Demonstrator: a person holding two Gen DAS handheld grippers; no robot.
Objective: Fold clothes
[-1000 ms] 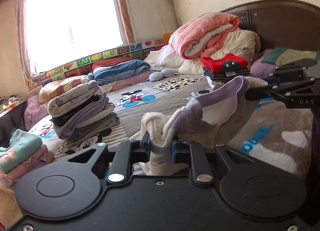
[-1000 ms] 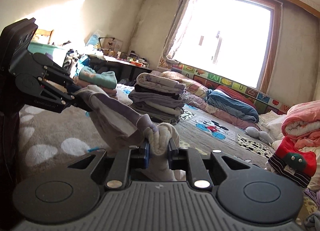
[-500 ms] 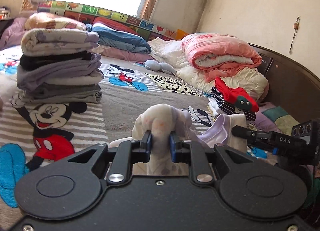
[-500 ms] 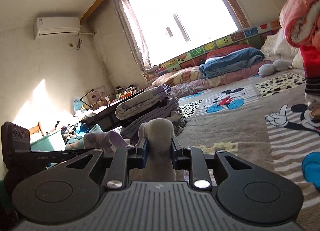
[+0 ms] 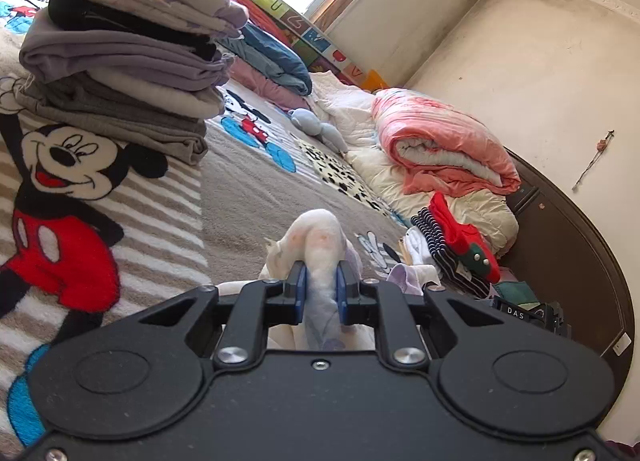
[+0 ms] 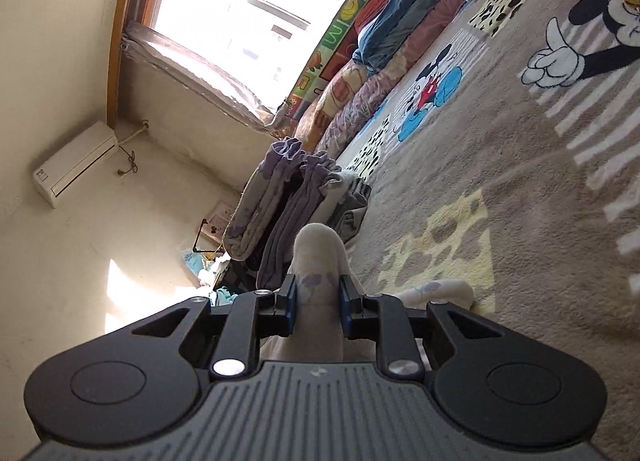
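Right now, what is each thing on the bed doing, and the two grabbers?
Left gripper: jaws closing, clamped on the white garment with purple print.
Right gripper: clamped on the same garment.
Grey and purple clothes stack: folded, piled up.
Pink quilt: rolled, on cream bedding.
Red and striped clothes: folded, stacked.

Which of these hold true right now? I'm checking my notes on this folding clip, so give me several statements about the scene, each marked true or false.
1. The left gripper pinches a bunched white garment with faint purple print. True.
2. The right gripper has nothing in it. False: the same kind of white cloth sits between its fingers.
3. A stack of folded grey and lilac clothes stands on the cartoon-mouse blanket. True.
4. The rolled quilt near the dark headboard is green. False: it is pink.
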